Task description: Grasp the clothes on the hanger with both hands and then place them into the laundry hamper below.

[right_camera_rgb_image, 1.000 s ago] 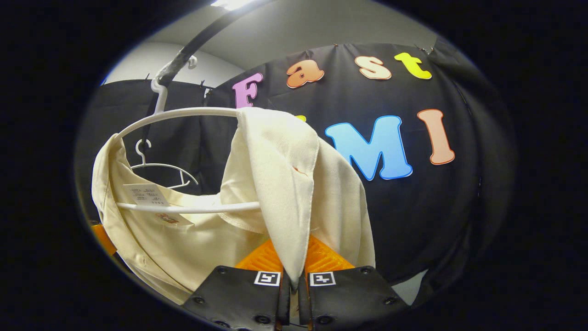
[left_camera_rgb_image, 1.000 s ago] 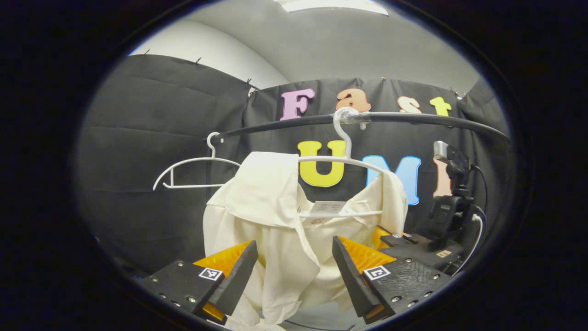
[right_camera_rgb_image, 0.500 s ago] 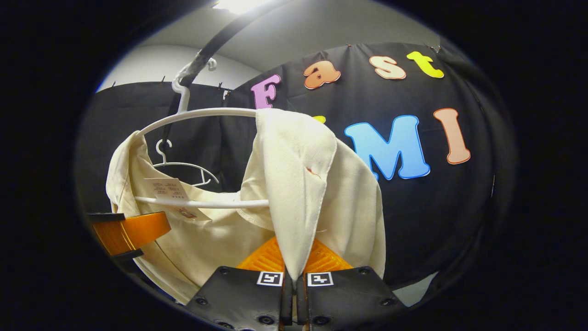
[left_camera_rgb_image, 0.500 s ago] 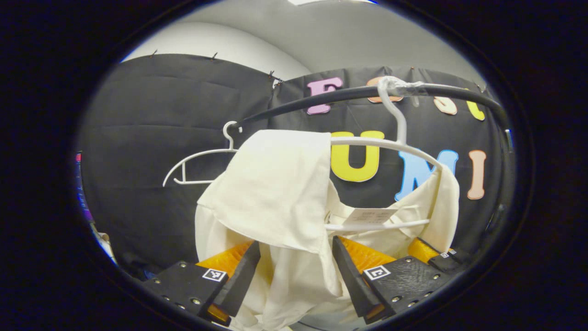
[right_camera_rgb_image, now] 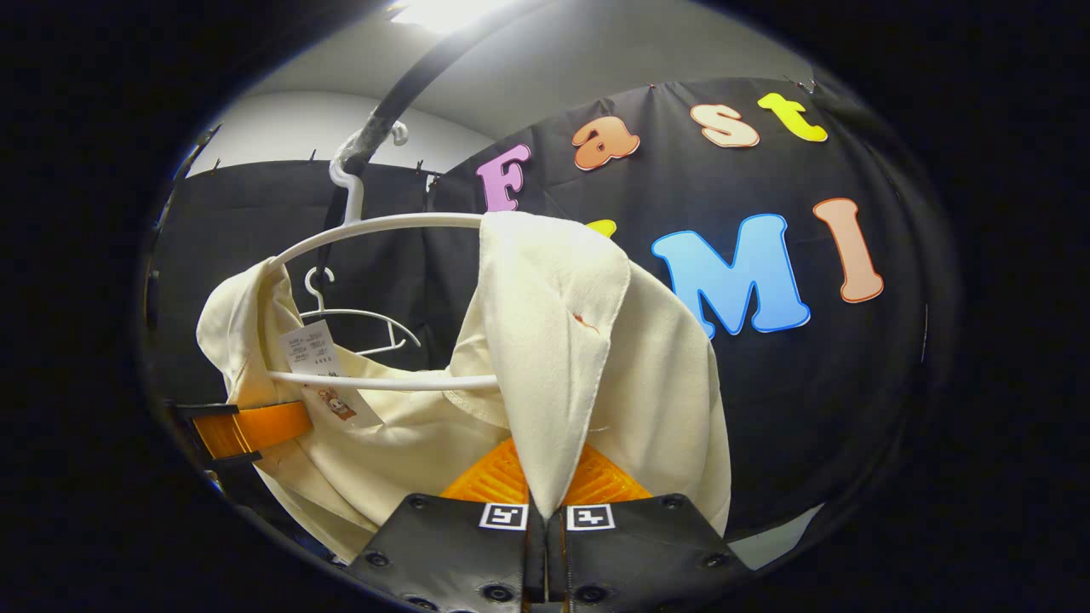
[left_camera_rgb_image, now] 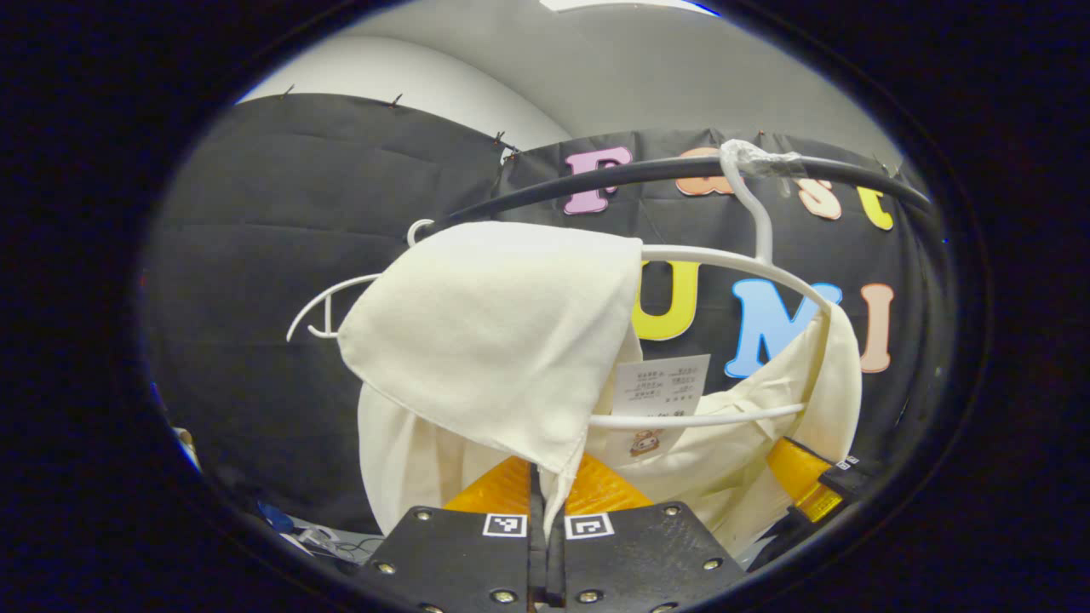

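Observation:
A cream shirt [left_camera_rgb_image: 485, 332] hangs on a white hanger [left_camera_rgb_image: 741, 264] hooked over a black rail [left_camera_rgb_image: 647, 170]. In the left gripper view my left gripper [left_camera_rgb_image: 545, 511] is shut on the shirt's near shoulder, the cloth pinched between both fingers. The right gripper view has my right gripper [right_camera_rgb_image: 545, 502] shut on the shirt's [right_camera_rgb_image: 553, 340] other shoulder, which drapes over the hanger [right_camera_rgb_image: 383, 226]. Each view also catches the other gripper at the shirt's far side: the right gripper [left_camera_rgb_image: 809, 485] at lower right, the left gripper [right_camera_rgb_image: 247, 430] at lower left.
A second, bare white hanger [left_camera_rgb_image: 328, 306] hangs farther along the rail behind the shirt, also seen as a bare hanger [right_camera_rgb_image: 358, 319] in the right gripper view. A paper tag [left_camera_rgb_image: 660, 387] dangles inside the collar. The hamper is out of sight.
My left gripper moved in under the shirt's shoulder and went from open to shut on the cloth. The right gripper stayed shut on its shoulder, shifting only slightly.

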Action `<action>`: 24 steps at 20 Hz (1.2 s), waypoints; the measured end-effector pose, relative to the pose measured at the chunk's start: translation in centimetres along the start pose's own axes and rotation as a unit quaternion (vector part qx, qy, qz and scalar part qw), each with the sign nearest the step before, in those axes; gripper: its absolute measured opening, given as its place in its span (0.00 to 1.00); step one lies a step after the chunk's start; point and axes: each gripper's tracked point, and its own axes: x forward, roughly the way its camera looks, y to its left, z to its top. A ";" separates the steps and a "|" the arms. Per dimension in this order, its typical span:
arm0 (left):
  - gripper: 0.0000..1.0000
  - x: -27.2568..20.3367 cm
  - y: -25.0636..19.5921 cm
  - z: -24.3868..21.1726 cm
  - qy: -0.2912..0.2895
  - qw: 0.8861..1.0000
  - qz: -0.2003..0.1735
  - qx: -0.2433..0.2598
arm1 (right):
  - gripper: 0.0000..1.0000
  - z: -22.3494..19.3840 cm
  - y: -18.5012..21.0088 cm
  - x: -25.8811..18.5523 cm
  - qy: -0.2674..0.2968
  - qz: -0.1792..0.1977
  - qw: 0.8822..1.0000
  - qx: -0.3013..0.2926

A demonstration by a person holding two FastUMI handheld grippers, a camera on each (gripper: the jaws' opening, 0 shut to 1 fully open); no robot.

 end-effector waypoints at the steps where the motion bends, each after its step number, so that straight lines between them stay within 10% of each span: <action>1: 0.01 -0.3 0.3 0.0 0.001 1.000 -0.008 -0.002 | 0.03 0.1 -0.4 -0.1 -0.003 -0.008 1.000 0.001; 24: 0.01 -7.6 9.1 6.9 -0.073 0.997 0.028 0.003 | 0.02 5.6 -7.4 0.6 -0.078 -0.100 0.992 0.019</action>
